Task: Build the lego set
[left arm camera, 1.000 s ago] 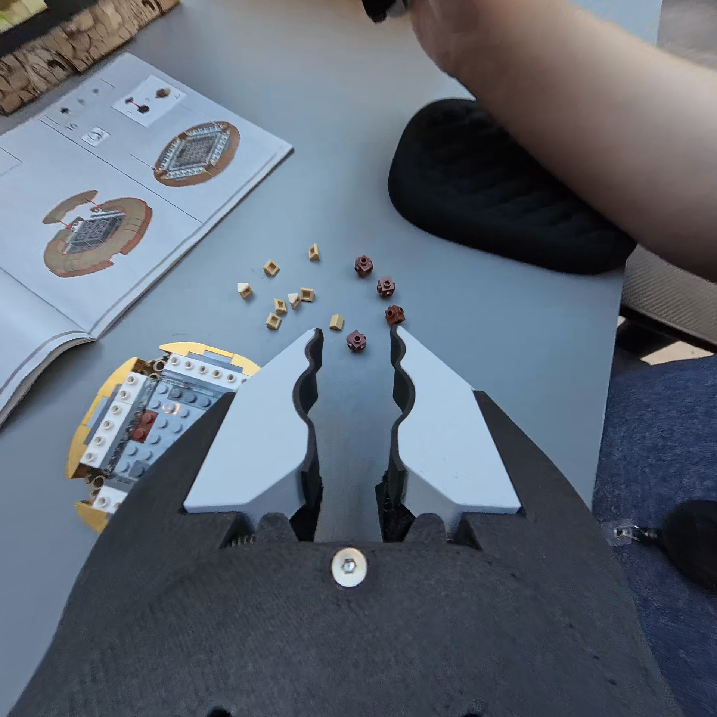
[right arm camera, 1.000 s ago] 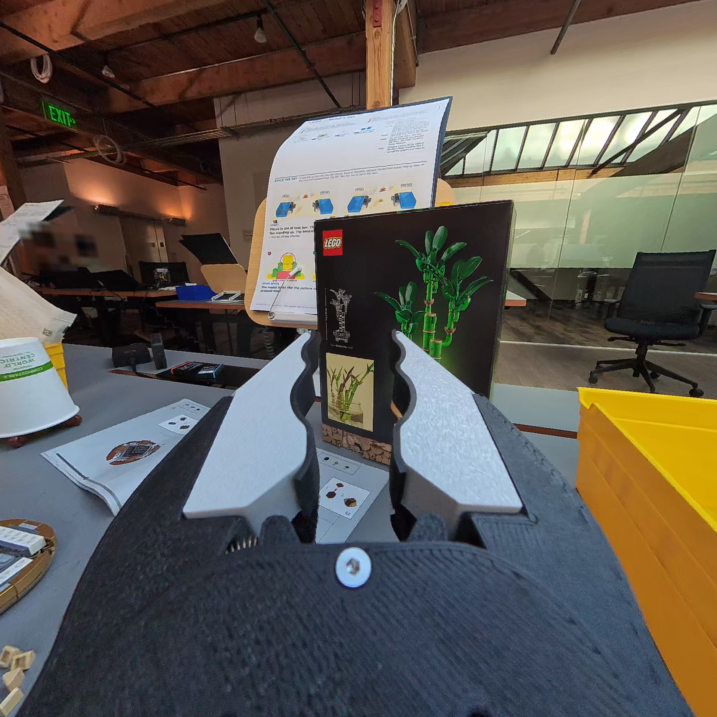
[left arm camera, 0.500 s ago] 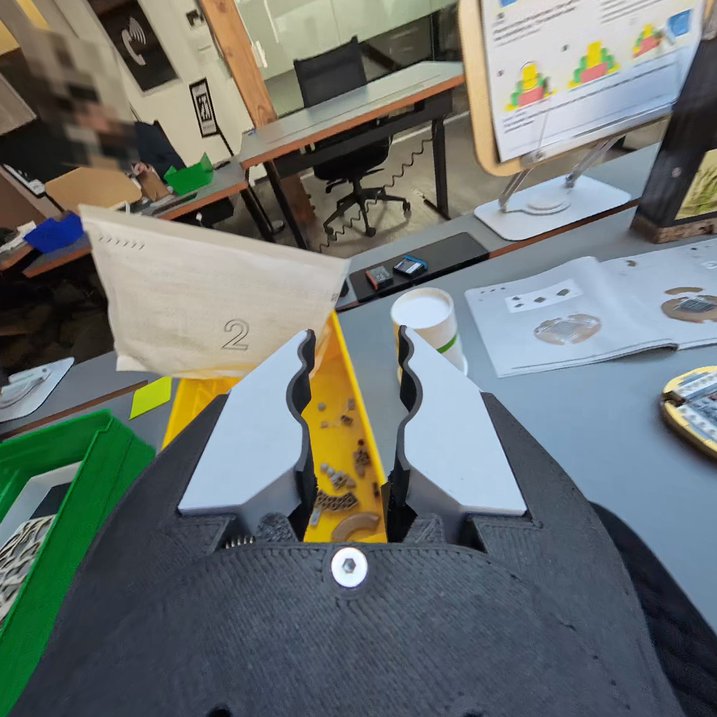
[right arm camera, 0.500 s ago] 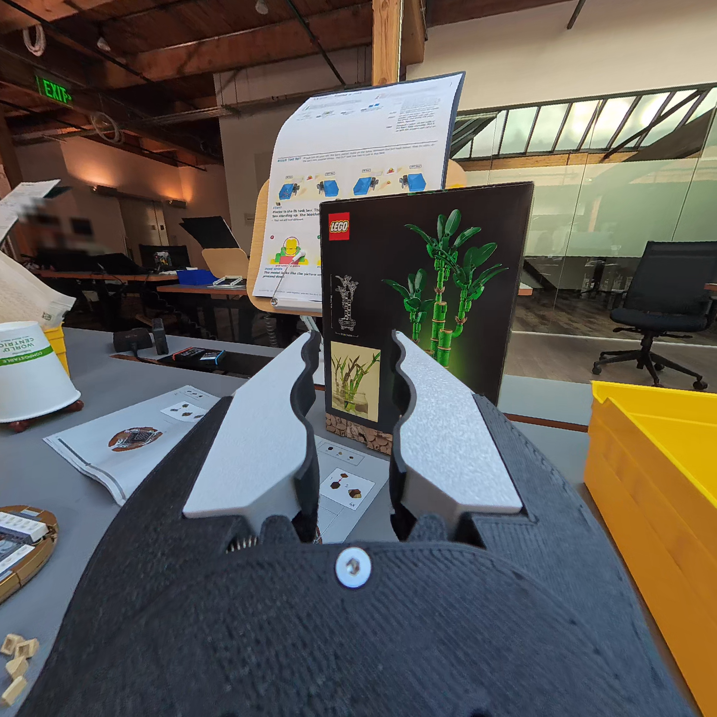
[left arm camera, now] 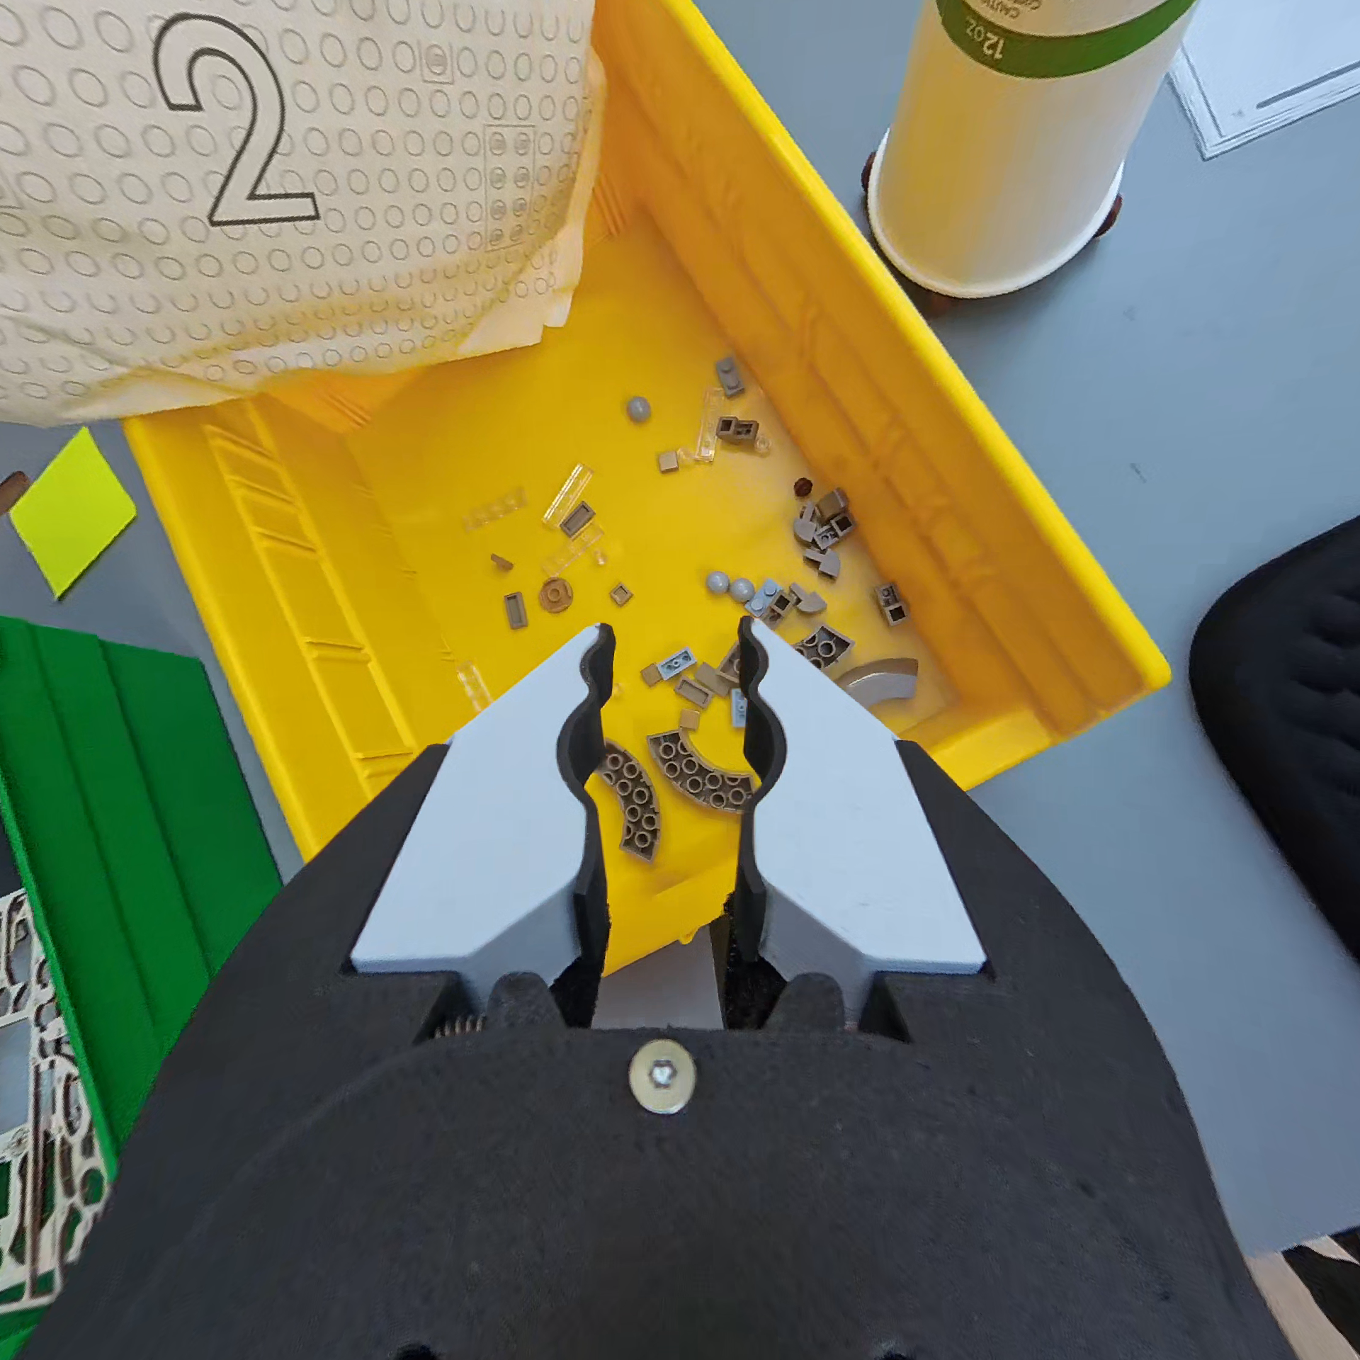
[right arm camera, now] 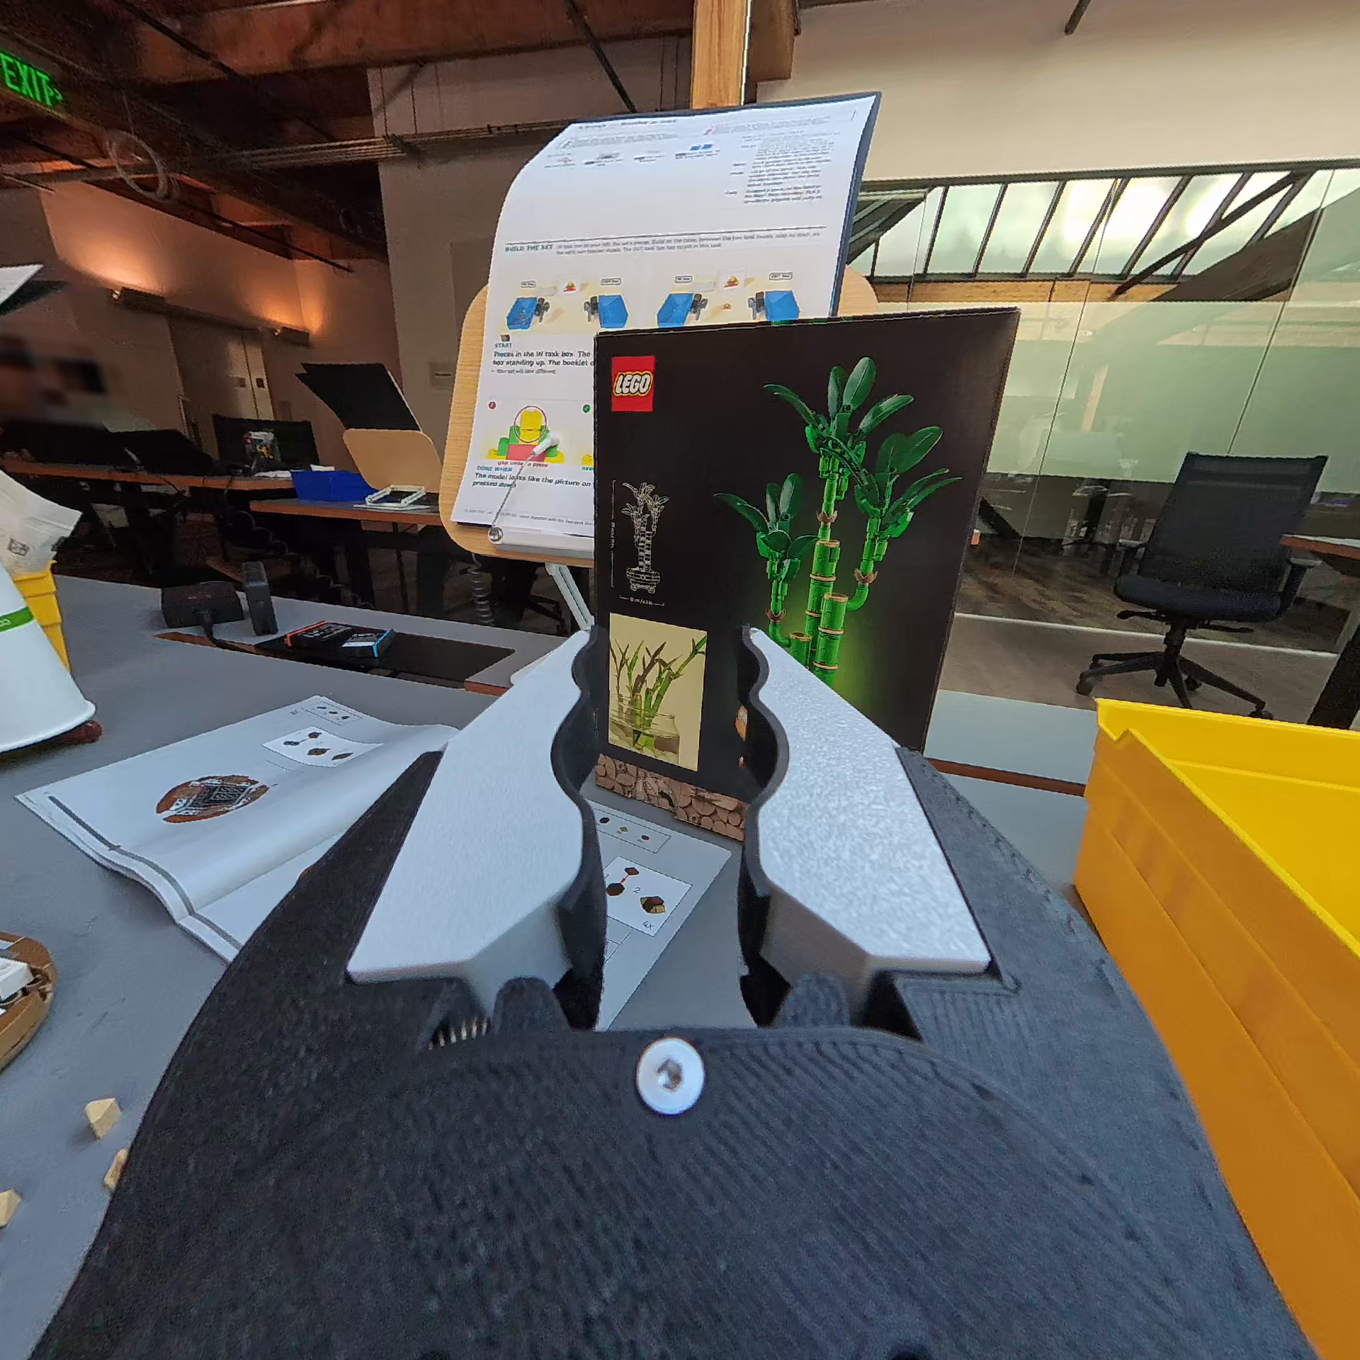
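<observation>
My left gripper (left arm camera: 673,634) is open and empty, hovering over a yellow bin (left arm camera: 846,309). The bin holds several small grey, tan and clear lego pieces (left arm camera: 765,596) and two grey curved plates (left arm camera: 695,769) between my fingers. My right gripper (right arm camera: 666,640) is open and empty above the grey table, pointing at the upright black lego box (right arm camera: 802,515). The open instruction booklet (right arm camera: 221,795) lies left of it. The edge of the round brown partial build (right arm camera: 22,986) and a few tan pieces (right arm camera: 101,1115) show at far left.
A cream paper parts bag (left arm camera: 280,176) rests over the bin's far end. A white paper cup (left arm camera: 1008,140) stands right of the bin, a green bin (left arm camera: 125,795) left, a black pad (left arm camera: 1288,721) at the right. Another yellow bin (right arm camera: 1236,905) sits at my right gripper's right. The round brown partial build (right arm camera: 22,986) lies around 25 cm away from my right fingertips.
My left gripper swung away from the loose pieces and partial build, over to the left, and now tilts down over the yellow bin. My right gripper tilted and shifted slightly; both stay open.
</observation>
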`<state>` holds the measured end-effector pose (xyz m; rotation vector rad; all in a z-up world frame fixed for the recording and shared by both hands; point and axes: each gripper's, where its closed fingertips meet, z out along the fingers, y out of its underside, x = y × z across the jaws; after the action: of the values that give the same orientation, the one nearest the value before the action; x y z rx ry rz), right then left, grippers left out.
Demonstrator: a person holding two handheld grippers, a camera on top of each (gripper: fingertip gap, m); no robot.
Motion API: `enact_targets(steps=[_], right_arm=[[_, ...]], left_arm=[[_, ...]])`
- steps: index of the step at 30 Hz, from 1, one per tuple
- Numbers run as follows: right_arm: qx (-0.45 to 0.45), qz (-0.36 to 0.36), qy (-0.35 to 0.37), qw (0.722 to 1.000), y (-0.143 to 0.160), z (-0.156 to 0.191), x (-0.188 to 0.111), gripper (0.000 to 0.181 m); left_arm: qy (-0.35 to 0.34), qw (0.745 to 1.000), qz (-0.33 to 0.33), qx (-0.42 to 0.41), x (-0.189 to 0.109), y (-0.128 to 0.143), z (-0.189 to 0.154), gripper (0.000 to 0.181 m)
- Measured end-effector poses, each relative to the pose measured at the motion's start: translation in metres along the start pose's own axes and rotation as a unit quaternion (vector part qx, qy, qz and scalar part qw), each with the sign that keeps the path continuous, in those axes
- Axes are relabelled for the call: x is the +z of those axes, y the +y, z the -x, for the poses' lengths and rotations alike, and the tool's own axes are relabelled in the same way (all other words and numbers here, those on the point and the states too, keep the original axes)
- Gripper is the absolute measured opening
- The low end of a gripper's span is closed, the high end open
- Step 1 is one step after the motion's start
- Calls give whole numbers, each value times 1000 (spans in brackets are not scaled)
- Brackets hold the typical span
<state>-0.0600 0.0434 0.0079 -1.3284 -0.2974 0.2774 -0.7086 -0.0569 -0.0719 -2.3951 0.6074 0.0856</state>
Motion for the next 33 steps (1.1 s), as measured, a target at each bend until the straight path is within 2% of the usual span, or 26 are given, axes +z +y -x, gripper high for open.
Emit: enact_targets(steps=[3, 8, 10, 13, 22, 33], right_arm=[[-8, 5, 3, 1000, 3, 1, 0, 34], [-19, 8, 0, 1000, 3, 3, -1, 34], [-15, 8, -3, 1000, 4, 3, 0, 34], [-11, 7, -8, 1000, 3, 4, 0, 34], [-8, 7, -9, 1000, 0, 4, -1, 34], [-9, 8, -2, 1000, -3, 0, 2, 34]], left_arm=[[26, 999, 3, 22, 2, 8, -16, 31], [80, 995, 3, 60, -4, 32, -40, 37], [97, 994, 11, 58, -7, 41, -43, 41], [123, 991, -1, 48, -12, 40, -51, 43], [135, 989, 1, 62, -3, 39, -65, 44], [131, 990, 4, 47, 1, 43, -62, 42]])
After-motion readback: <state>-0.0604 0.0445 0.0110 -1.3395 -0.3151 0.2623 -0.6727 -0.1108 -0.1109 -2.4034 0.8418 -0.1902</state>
